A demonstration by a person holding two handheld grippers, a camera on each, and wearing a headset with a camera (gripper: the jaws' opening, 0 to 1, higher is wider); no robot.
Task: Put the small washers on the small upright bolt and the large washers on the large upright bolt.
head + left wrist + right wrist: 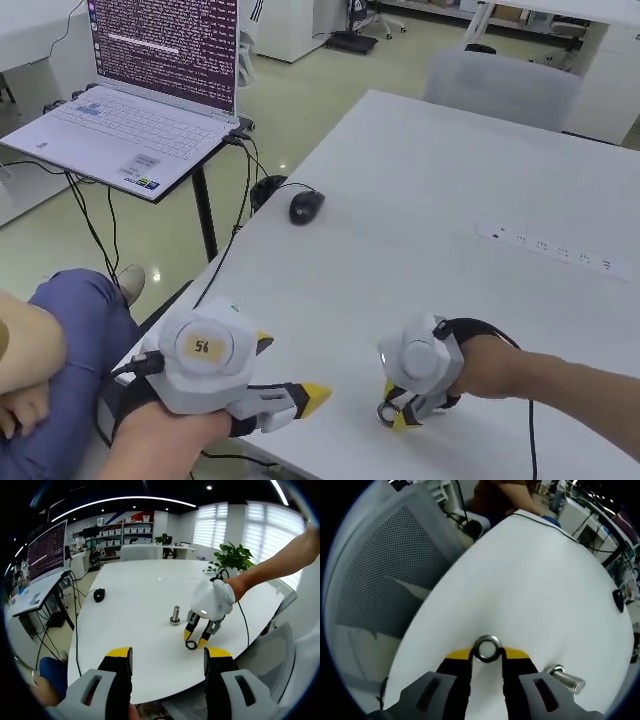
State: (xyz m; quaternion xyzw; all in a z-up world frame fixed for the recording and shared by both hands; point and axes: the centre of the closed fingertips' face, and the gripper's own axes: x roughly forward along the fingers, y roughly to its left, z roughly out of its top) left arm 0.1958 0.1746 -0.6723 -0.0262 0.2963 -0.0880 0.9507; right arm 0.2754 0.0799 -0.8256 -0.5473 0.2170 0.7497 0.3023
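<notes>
The right gripper (486,653) was clenched on a washer (486,639), pinching it by the rim, low over the counter (530,580) and near the upright bolt (566,679). In my judgement, such a thin edge grip could let the washer twist or drop before it reached the bolt. The left gripper (168,655) stood wide open and held nothing.
</notes>
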